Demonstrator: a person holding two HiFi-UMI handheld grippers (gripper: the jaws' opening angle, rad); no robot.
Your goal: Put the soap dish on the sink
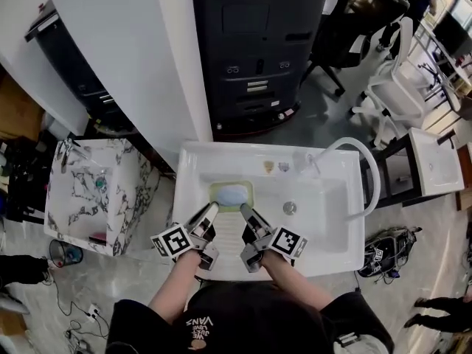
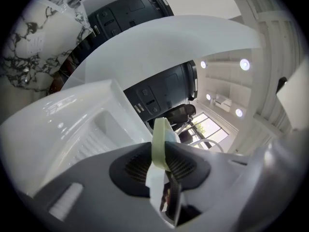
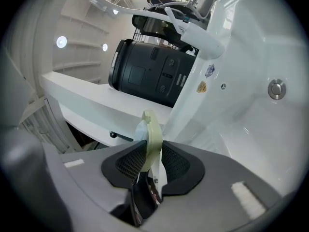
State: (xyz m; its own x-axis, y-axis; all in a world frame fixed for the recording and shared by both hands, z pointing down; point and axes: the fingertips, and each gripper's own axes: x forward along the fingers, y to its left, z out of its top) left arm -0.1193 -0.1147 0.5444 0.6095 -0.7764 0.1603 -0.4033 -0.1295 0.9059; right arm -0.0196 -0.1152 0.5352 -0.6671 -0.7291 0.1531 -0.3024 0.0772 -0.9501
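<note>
A pale green soap dish (image 1: pixel 231 195) with a blue bar of soap in it sits low over the left part of the white sink (image 1: pixel 332 227), above its ribbed slope. I cannot tell whether it touches the sink. My left gripper (image 1: pixel 213 212) pinches the dish's near left rim, and my right gripper (image 1: pixel 244 212) pinches its near right rim. In the left gripper view the green rim (image 2: pixel 160 129) stands edge-on between the dark pads of that gripper (image 2: pixel 161 151). The right gripper view shows the same rim (image 3: pixel 153 127) clamped in the right gripper (image 3: pixel 153 151).
The sink has a drain (image 1: pixel 290 208) mid-basin and a white hose-like faucet (image 1: pixel 369 169) at its right. A marble-patterned basin (image 1: pixel 88 190) stands to the left, a dark machine (image 1: pixel 254 50) behind, and another white basin (image 1: pixel 435 161) and chairs to the right.
</note>
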